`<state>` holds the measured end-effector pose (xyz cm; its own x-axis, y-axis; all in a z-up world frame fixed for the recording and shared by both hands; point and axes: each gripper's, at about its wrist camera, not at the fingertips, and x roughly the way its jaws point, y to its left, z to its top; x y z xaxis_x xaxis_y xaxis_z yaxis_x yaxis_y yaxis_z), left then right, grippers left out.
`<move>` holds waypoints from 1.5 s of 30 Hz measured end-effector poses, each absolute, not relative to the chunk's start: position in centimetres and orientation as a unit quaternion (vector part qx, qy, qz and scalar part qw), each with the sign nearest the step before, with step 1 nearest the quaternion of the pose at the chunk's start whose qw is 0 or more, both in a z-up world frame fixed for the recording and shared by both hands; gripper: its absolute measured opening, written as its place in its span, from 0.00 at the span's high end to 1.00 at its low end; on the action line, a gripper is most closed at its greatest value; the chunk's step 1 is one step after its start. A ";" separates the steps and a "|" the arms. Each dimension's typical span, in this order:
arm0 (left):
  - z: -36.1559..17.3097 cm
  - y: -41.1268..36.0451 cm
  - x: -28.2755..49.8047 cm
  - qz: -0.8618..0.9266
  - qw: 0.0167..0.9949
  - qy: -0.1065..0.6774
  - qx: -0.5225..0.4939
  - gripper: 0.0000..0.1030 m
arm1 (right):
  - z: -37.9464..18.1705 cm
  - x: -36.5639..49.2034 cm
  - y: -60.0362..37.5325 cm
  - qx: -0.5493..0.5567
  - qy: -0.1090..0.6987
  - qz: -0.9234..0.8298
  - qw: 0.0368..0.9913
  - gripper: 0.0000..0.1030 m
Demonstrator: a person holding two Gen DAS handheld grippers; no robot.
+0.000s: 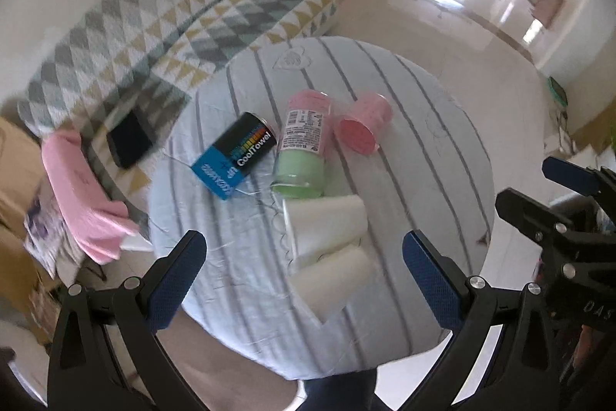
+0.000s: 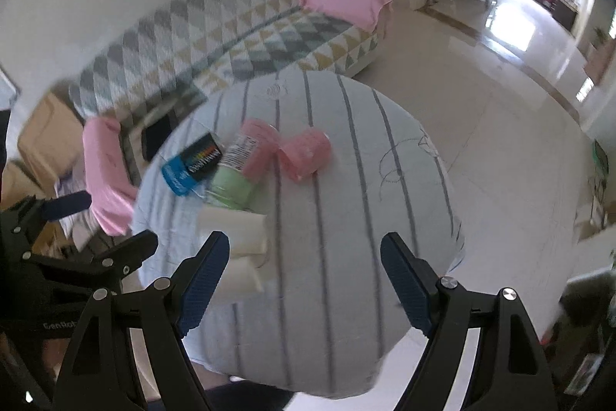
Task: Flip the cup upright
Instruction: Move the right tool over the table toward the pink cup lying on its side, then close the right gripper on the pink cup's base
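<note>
Two grippers, left (image 1: 304, 280) and right (image 2: 304, 280), hover released and empty; with the white cups (image 1: 327, 230) lying sideways near the table's (image 1: 423, 149) near edge, we judge gripping one wall mid-height, then rotating it, best.

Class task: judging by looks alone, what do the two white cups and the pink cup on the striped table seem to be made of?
White cups: probably paper, matte, opaque, with no shine. Pink cup: likely plastic, slightly translucent with faint ribbing, though blur leaves this uncertain.
</note>
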<state>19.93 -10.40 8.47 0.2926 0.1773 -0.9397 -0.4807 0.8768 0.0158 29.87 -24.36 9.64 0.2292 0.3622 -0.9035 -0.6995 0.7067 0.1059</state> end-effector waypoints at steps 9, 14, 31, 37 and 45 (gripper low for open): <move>5.1 -9.0 21.9 0.248 0.737 0.582 -0.237 0.00 | 7.0 34.2 -19.6 -0.281 0.526 0.423 0.682 0.20; 4.2 -8.6 20.8 0.316 0.707 0.561 -0.294 0.00 | 5.6 35.7 -17.1 -0.343 0.510 0.484 0.623 0.20; 0.3 -16.2 23.2 0.462 0.611 0.454 -0.455 0.00 | -0.2 37.5 -13.4 -0.566 0.329 0.617 0.436 0.20; -0.2 -17.1 23.4 0.467 0.595 0.439 -0.485 0.00 | -2.3 36.0 -12.4 -0.630 0.262 0.624 0.380 0.20; -2.4 -17.0 23.6 0.466 0.577 0.434 -0.512 0.00 | -4.3 34.1 -11.5 -0.691 0.195 0.613 0.330 0.21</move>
<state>23.59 -17.02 -2.45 0.1899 0.0930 -0.9774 -0.9815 0.0410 -0.1868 34.07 -11.48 -4.34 0.1715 0.1350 -0.9759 -0.6743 -0.7061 -0.2162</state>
